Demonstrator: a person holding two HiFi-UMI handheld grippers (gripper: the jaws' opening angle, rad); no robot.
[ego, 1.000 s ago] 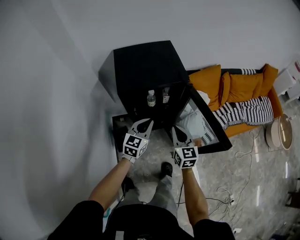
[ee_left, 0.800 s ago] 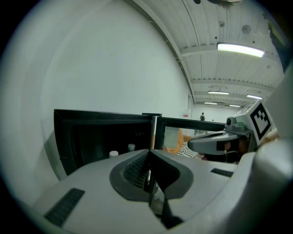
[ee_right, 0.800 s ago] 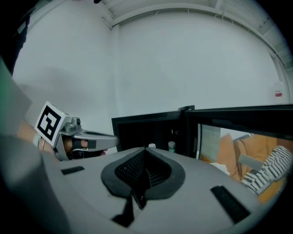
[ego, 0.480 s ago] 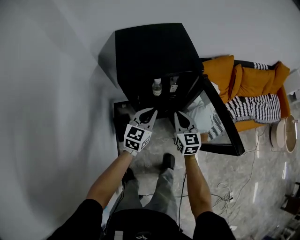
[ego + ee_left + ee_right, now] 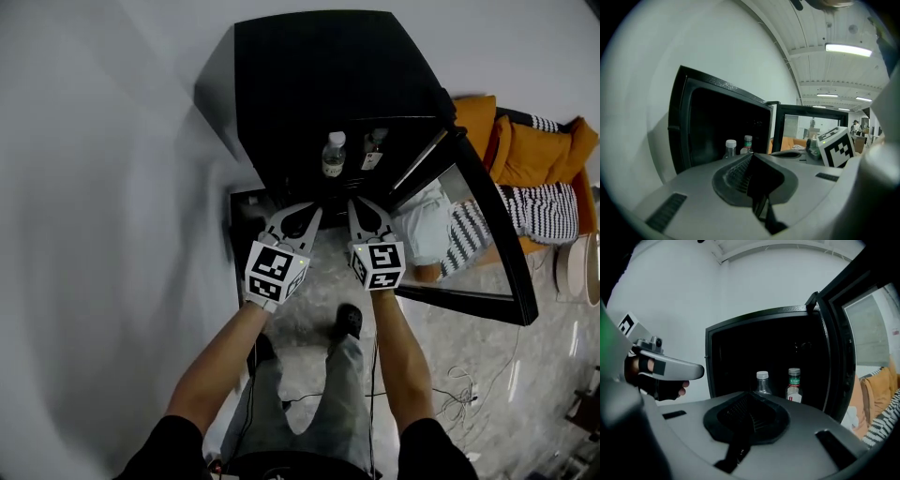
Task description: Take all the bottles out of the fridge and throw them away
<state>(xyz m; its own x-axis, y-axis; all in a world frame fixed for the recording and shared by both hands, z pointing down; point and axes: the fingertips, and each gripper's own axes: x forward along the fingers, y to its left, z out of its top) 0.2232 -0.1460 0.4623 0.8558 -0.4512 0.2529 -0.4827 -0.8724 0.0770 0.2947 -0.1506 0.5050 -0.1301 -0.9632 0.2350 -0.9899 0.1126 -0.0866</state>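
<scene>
Black mini fridge [image 5: 319, 84] stands against the white wall with its glass door [image 5: 487, 253] swung open to the right, so the opening is clear. Both targets are upright on the shelf near the front edge. The clear white-capped bottle [image 5: 334, 155] is on the left and the green-labelled bottle [image 5: 373, 150] is just beside it on the right, with a gap between them. My read on the clear one: thin plastic, looks close to empty, so it's light and tippy, smooth-walled, and will dent if squeezed hard. Best hold is mid-body below the shoulder with moderate squeeze; under the cap is the fallback. I can't tell plastic from glass on the green-labelled one, or how full it is, so I'd treat it as heavier and more breakable and grip the body at the label. With the two this close, a jaw going between them could knock the neighbour over, so come in from the outer sides. Both bare forearms are stretched forward side by side, with the grippers aimed at the opening and tipped slightly downward. The tips are near the fridge front, not inside, and well short of the bottles. Left gripper [image 5: 302, 214] has its jaws pressed together with nothing in them. Right gripper [image 5: 364, 208] is the same, clamped on nothing. Both need to spread before any pick.
</scene>
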